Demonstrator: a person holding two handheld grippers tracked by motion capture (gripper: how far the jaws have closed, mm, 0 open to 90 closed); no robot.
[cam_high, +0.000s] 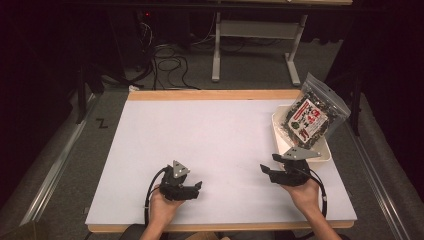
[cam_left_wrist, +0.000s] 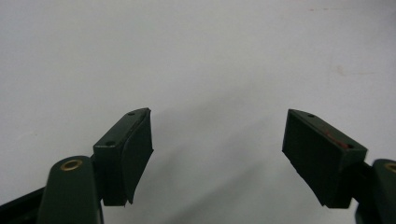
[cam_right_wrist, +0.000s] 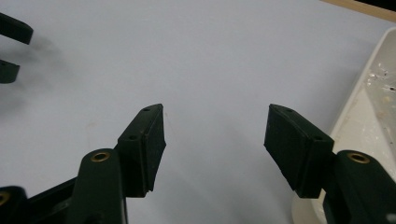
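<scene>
A clear bag of dark dried food with a red label (cam_high: 312, 117) leans in a white tray (cam_high: 325, 152) at the table's right side. My right gripper (cam_high: 267, 167) is held just in front of the tray's near corner, pointing left, jaws open and empty. In the right gripper view the gripper (cam_right_wrist: 215, 135) hovers over the white sheet, with the tray's rim (cam_right_wrist: 369, 107) at the right. My left gripper (cam_high: 197, 187) sits low near the front edge, pointing right. Its jaws (cam_left_wrist: 217, 140) are apart with only bare table between them.
The white sheet (cam_high: 210, 145) covers a wooden table whose edge shows at the back (cam_high: 210, 95). Behind the table lie cables (cam_high: 170, 65) on the floor and a grey desk frame (cam_high: 255, 35). The left gripper's jaw tips (cam_right_wrist: 11, 46) show at the right gripper view's upper left.
</scene>
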